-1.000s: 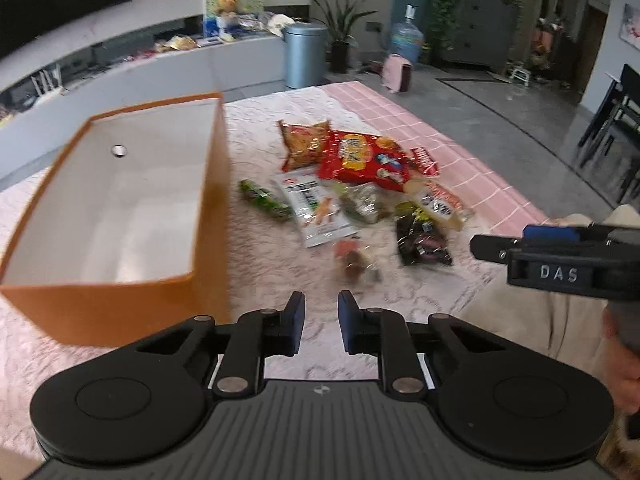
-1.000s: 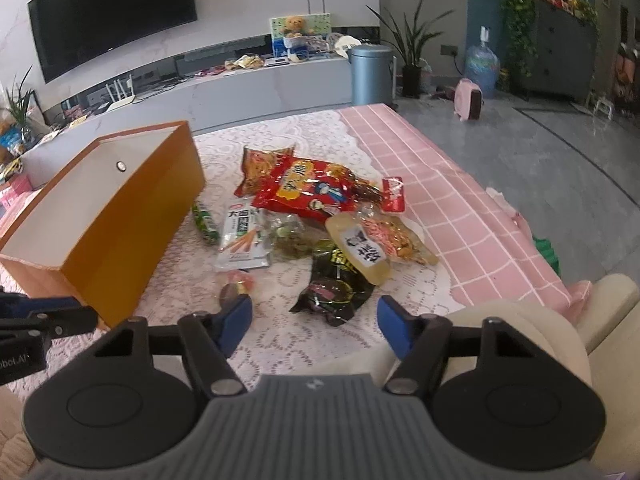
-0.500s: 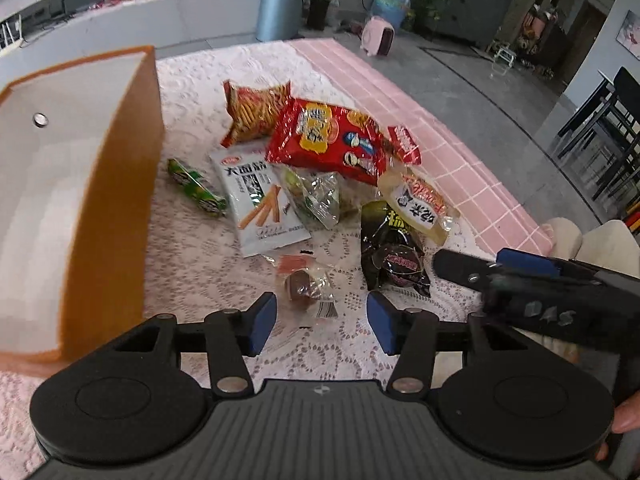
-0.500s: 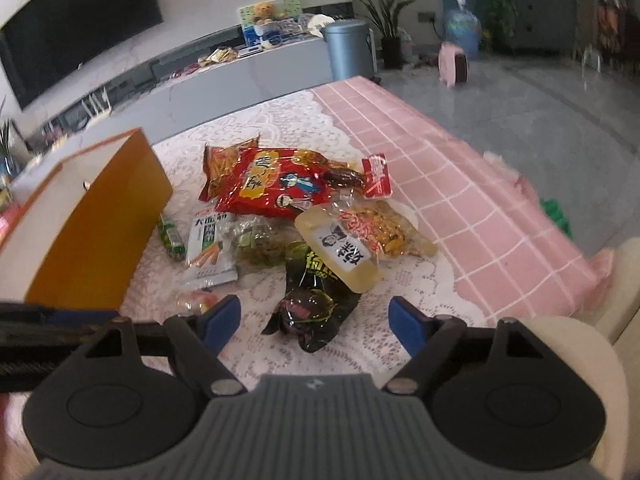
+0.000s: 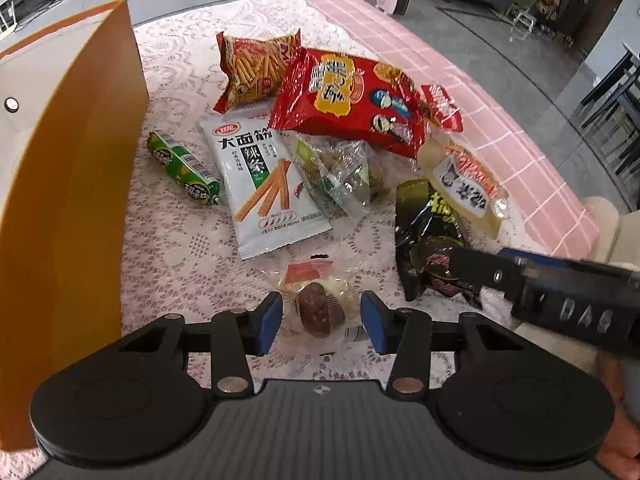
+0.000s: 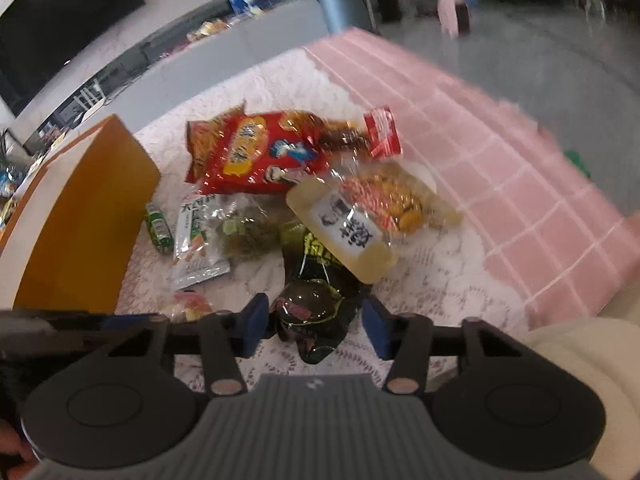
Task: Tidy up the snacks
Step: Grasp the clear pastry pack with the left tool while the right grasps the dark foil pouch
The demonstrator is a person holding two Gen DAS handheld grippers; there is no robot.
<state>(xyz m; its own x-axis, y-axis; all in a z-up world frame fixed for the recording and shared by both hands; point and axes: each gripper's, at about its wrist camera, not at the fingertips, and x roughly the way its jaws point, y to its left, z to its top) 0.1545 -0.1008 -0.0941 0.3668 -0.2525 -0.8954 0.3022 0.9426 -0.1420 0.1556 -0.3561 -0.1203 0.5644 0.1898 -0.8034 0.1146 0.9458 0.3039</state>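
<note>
Left wrist view: a clear-wrapped brown cake (image 5: 320,312) lies on the lace cloth (image 5: 192,248) straddled by the left gripper (image 5: 322,326), whose blue pads (image 5: 269,322) sit either side of it with gaps showing; the jaws have just been closing but do not press the wrapper. Beyond the cake lie a white spicy-strip packet (image 5: 266,184) and a green sausage (image 5: 182,168), with the orange box (image 5: 76,168) standing left of it. Right of the cake, a dark green packet (image 6: 312,316) sits between the right gripper (image 6: 316,326) pads, which have also been closing and stand unclamped around it.
</note>
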